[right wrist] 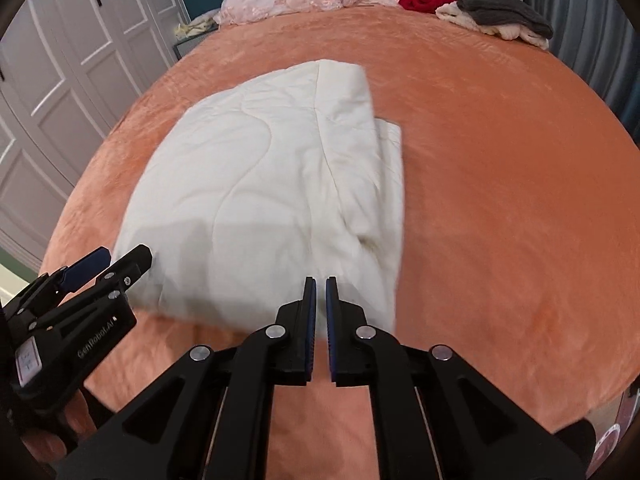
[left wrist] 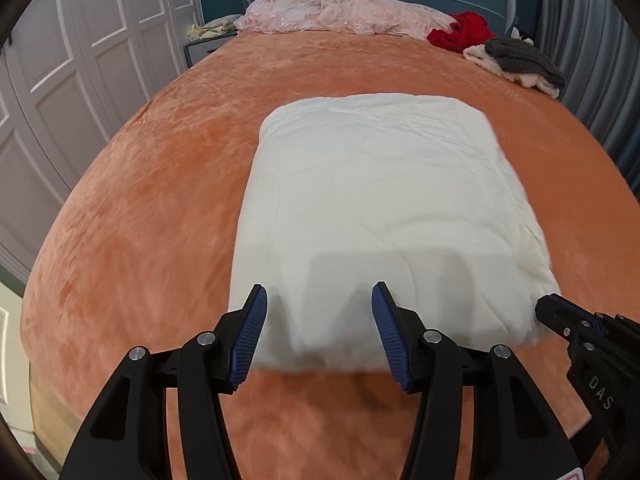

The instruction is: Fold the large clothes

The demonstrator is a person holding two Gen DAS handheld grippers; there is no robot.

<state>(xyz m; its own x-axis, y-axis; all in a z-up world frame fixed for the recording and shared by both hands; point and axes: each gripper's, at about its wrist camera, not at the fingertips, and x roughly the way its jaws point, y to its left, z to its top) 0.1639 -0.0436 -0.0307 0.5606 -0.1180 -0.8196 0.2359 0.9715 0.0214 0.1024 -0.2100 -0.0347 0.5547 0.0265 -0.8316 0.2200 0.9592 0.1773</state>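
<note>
A white quilted cloth (left wrist: pixel 380 208) lies folded into a thick rectangle on the orange bedspread (left wrist: pixel 140 220); it also shows in the right wrist view (right wrist: pixel 260 192), with its layered edge on the right side. My left gripper (left wrist: pixel 320 304) is open and empty, above the cloth's near edge. It also shows at the left of the right wrist view (right wrist: pixel 116 258). My right gripper (right wrist: pixel 321 286) is shut and empty, just above the cloth's near right corner. Its tip shows at the right of the left wrist view (left wrist: pixel 550 306).
A pink blanket (left wrist: pixel 340 12) lies crumpled at the bed's head. A red garment (left wrist: pixel 460 34), a grey knit (left wrist: pixel 524 58) and cream clothes (left wrist: pixel 496 66) sit at the far right. White wardrobe doors (left wrist: pixel 80 60) stand left. A grey curtain (left wrist: pixel 592 60) hangs right.
</note>
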